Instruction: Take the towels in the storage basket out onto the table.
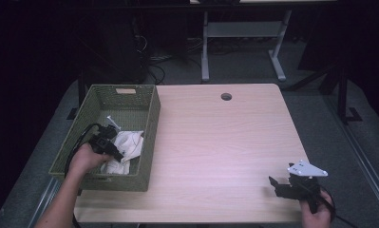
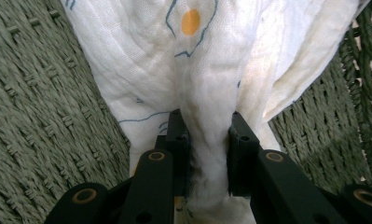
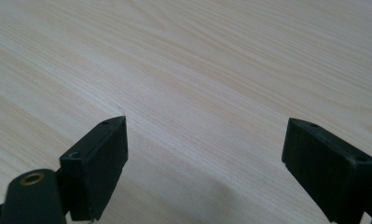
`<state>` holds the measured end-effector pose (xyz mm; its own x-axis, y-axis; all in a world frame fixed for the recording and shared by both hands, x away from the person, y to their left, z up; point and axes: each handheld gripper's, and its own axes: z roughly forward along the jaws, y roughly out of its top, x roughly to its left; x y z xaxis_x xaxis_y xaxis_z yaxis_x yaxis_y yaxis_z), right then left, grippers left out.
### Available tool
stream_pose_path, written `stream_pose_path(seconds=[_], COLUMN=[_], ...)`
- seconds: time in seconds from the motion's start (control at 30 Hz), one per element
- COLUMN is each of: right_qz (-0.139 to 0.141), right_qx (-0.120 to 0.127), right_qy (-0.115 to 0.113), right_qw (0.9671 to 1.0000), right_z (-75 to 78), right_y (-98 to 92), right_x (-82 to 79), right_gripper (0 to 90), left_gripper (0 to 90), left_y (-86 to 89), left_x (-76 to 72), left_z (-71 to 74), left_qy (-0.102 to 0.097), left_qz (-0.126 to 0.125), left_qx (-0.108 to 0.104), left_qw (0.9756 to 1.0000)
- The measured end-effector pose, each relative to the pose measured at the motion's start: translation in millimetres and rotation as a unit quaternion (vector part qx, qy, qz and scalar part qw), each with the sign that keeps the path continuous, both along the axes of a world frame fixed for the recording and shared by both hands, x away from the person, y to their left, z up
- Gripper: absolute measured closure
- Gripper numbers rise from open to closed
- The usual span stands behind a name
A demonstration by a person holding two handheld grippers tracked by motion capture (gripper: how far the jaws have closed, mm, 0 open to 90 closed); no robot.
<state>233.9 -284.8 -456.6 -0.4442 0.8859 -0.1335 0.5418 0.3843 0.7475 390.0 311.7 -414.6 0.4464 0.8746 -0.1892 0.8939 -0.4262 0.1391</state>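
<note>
- Green woven basket point(image 1: 149, 124): stands on the left part of the table point(image 1: 215, 142), its near left corner past the table's edge.
- White cloth point(image 1: 127, 145): crumpled in the near half of the basket; the left gripper view shows blue lines and an orange spot printed on it.
- Left hand-held gripper point(image 1: 112, 151): reaches down into the basket; its jaws are clamped on a bunched fold of the white cloth point(image 2: 207, 154), fabric pinched between both pads.
- Right hand-held gripper point(image 1: 275, 183): held over the table's near right corner, well apart from the basket; jaws spread wide, nothing between them, bare wood beneath.
</note>
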Motion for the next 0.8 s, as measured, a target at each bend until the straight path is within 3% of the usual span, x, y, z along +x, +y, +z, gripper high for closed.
stream_pose_path(seconds=[0.4,0.67,0.8], right_qz=[-0.005,-0.013,-0.015], right_qx=[-0.001,0.003,0.002], right_qy=[0.002,0.004,0.0], right_qw=[1.0,0.9999,0.9999], right_z=[-0.5,-0.6,0.2], right_y=[0.8,-0.5,-1.1], right_x=[-0.3,-0.2,-0.8], right_gripper=[13.9,13.9,13.9], left_gripper=[75.2,75.2,75.1], left_y=[10.6,16.2,21.5], left_x=[-5.7,-11.9,-13.7], left_z=[22.7,38.5,45.1], left_qy=[-0.033,-0.065,-0.079], left_qz=[0.011,0.022,0.034], left_qx=[-0.041,-0.071,-0.097], left_qw=[0.9986,0.9951,0.9915])
